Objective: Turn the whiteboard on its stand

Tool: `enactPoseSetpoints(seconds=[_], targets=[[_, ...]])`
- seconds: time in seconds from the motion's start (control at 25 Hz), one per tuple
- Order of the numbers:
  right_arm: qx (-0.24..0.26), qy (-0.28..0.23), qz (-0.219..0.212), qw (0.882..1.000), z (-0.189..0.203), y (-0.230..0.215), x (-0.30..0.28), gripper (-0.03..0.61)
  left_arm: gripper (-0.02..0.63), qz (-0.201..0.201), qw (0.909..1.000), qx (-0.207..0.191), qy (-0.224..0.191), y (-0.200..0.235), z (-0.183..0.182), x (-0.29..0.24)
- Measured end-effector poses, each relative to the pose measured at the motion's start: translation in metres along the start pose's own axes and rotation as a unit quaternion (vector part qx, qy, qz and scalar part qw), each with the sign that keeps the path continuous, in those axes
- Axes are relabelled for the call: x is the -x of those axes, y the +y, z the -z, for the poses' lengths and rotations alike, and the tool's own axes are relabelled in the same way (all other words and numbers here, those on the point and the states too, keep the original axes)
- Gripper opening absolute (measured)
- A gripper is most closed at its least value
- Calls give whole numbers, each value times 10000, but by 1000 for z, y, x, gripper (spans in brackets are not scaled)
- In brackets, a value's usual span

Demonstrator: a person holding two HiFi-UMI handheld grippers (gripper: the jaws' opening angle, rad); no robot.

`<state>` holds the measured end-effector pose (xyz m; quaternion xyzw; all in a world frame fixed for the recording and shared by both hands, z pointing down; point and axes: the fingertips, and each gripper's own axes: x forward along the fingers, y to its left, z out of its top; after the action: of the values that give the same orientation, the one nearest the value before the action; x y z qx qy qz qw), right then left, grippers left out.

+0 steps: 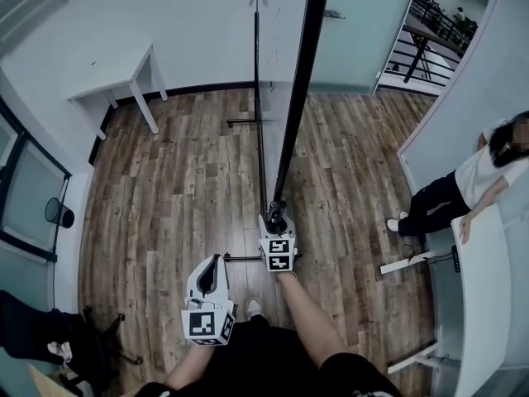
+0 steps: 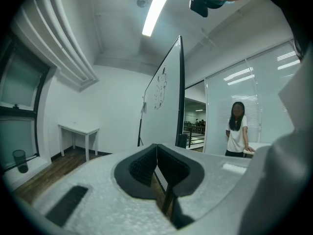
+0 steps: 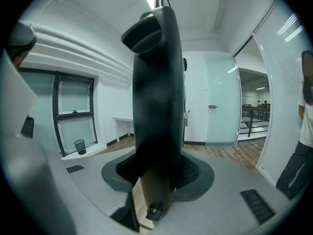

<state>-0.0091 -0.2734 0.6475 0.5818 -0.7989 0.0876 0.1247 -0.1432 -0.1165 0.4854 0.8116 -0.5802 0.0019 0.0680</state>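
Far left, a dark wastebasket (image 1: pixel 59 212) sits by the window wall, with a white table (image 1: pixel 116 74) at the back wall. The left gripper (image 2: pixel 156 158) hangs free, jaws clenched together on nothing. Centre floor, the whiteboard (image 1: pixel 296 98) is seen edge-on from above on its stand (image 1: pixel 241 123), running away from the person over the wood floor (image 1: pixel 182 188). The right gripper (image 3: pixel 157 168) is clamped on the board's black frame at its near end. On the right, a person in a white shirt (image 1: pixel 471 180) leans on a white counter (image 1: pixel 488 304).
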Motion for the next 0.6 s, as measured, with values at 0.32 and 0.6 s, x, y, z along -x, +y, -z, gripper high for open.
enactPoseSetpoints(seconds=[0.32, 0.6], targets=[[6, -36, -43, 10000, 13, 13, 29, 167, 15, -138, 9999, 36, -26, -10, 8, 32], [5, -15, -115, 9999, 24, 26, 62, 167, 15, -197, 9997, 2, -110, -26, 10, 62]])
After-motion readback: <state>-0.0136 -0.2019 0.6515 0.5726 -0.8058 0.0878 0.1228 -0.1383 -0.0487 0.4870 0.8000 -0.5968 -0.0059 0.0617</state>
